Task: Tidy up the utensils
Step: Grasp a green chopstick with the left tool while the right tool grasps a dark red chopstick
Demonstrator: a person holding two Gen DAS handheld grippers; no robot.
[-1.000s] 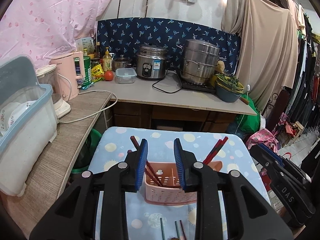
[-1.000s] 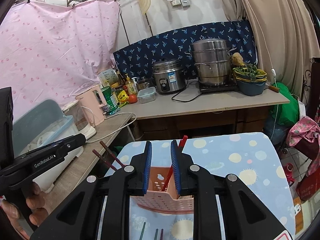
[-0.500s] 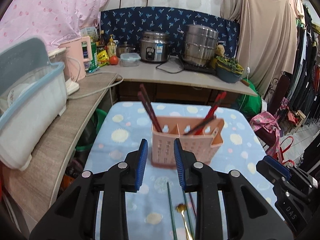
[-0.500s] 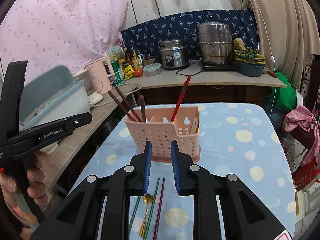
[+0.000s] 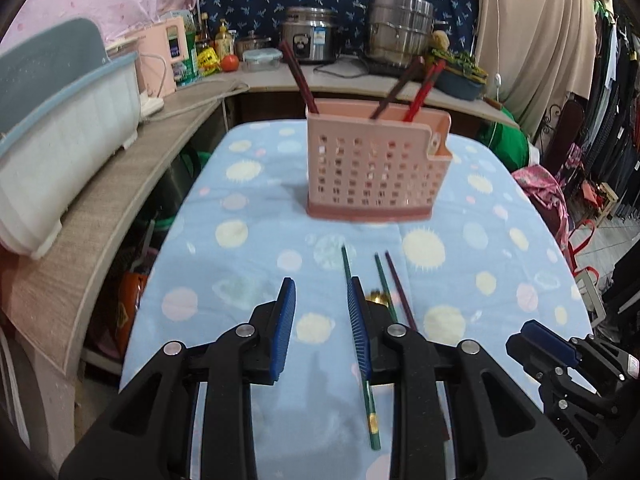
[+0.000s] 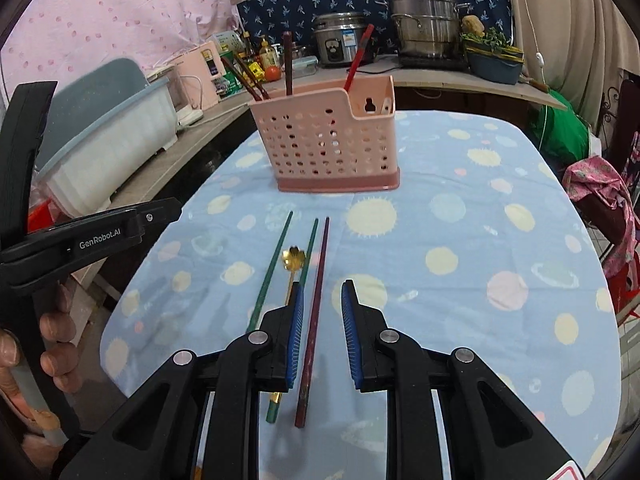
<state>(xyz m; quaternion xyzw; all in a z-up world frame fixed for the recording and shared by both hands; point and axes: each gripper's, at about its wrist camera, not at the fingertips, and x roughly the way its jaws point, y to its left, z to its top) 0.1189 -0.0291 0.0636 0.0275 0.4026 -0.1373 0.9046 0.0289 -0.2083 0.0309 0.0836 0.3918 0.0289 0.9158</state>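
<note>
Jaws of the left gripper (image 5: pixel 320 328) stand apart with nothing pinched, and so do those of the right gripper (image 6: pixel 320 332), which hangs over the dark maroon chopstick (image 6: pixel 316 300). Just before the pink perforated plastic utensil basket (image 6: pixel 328 148), on the blue dotted tablecloth (image 6: pixel 460 240), lie two green chopsticks (image 6: pixel 272 268), a small gold flower-bowled spoon (image 6: pixel 293 258) and the maroon one. Red and brown chopsticks (image 6: pixel 358 58) stand inside the basket.

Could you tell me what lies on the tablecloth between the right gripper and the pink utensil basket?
In the right wrist view: two green chopsticks, a gold spoon and a maroon chopstick.
</note>
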